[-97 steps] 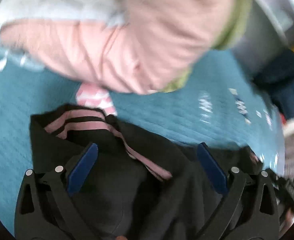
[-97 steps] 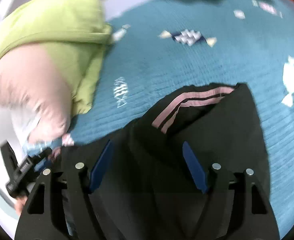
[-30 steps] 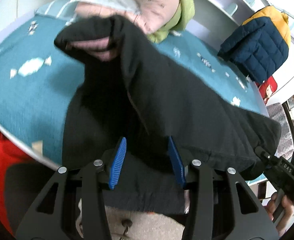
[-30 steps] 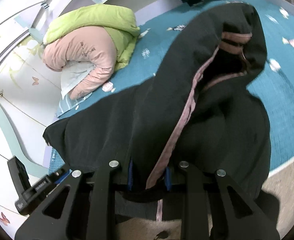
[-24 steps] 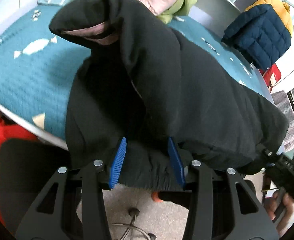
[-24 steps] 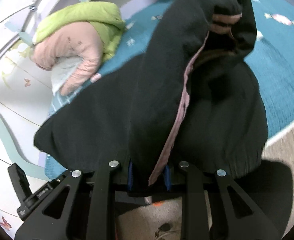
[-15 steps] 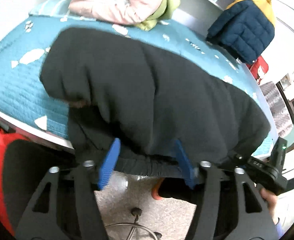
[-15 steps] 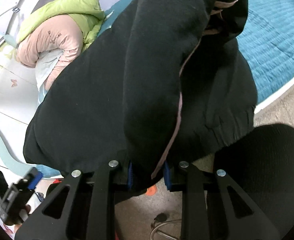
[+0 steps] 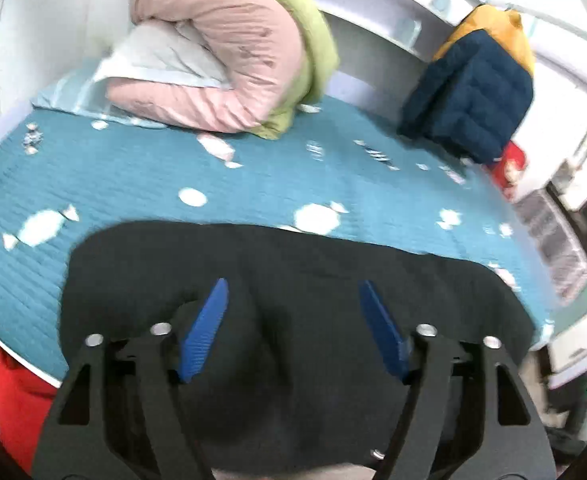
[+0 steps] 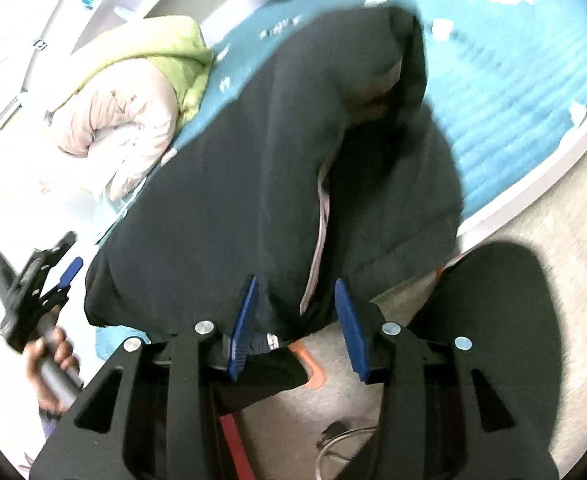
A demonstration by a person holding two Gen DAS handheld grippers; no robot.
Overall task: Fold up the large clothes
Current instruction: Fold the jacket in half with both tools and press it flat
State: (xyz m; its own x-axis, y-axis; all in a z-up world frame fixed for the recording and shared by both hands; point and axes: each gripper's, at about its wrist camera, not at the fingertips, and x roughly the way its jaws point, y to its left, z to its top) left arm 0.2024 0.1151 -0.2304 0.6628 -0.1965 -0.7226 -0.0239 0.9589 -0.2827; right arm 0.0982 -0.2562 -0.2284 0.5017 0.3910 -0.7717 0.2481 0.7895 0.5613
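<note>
No readable text, label, brand or number; small wall marks too blurred.

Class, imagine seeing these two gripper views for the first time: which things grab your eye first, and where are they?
A big black garment sprawls over the near edge of the teal bedspread, hanging toward the floor. Both the left gripper and right gripper straddle its hem, jaws opening. At the bed's far side lie a pink-and-green quilt and a navy-and-yellow puffer jacket.

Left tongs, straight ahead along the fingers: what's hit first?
Most likely the black garment lying on the teal bedspread; it fills the gap between the opening left tongs. Depth is unclear.
</note>
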